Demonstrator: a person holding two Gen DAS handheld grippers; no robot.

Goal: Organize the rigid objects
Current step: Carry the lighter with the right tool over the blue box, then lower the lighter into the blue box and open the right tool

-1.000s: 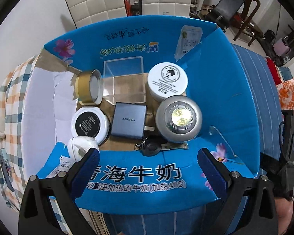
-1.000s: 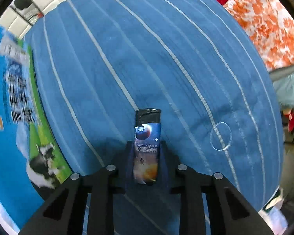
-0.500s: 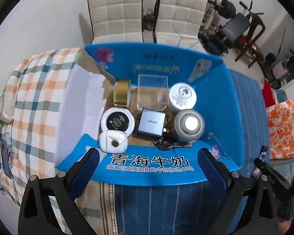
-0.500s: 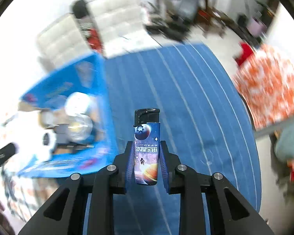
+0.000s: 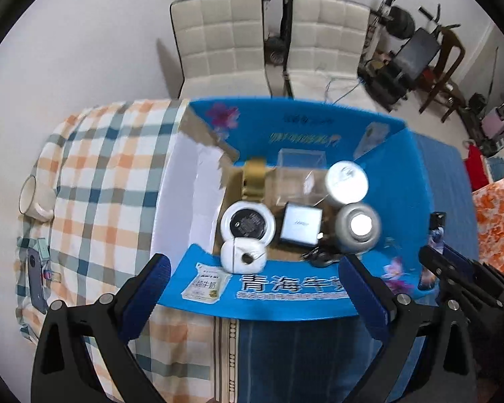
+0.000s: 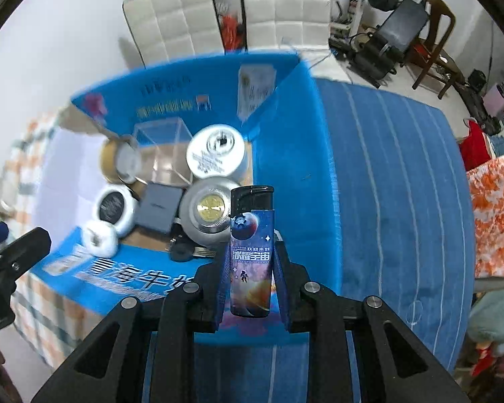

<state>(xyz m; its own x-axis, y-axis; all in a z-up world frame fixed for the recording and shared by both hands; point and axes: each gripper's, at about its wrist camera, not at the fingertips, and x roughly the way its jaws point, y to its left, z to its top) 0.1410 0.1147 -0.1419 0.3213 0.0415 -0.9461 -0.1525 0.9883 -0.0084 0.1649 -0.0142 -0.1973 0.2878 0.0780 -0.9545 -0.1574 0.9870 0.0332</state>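
My right gripper is shut on a space-print lighter with a black cap, held upright above the near right corner of an open blue carton. The lighter also shows in the left wrist view. The carton holds a gold tape roll, a clear box, a white jar, a black-lidded jar, a grey charger, a silver puck light, a white thread spool and a key fob. My left gripper is open and empty above the carton's near flap.
A checked cloth with a white mug and a dark phone lies left of the carton. A blue striped cloth spreads to the right. Two white chairs stand behind. An orange floral cloth lies far right.
Both grippers have risen and pulled back from the carton. My right gripper has swung left with the lighter, from over the blue cloth to above the carton's near right corner.
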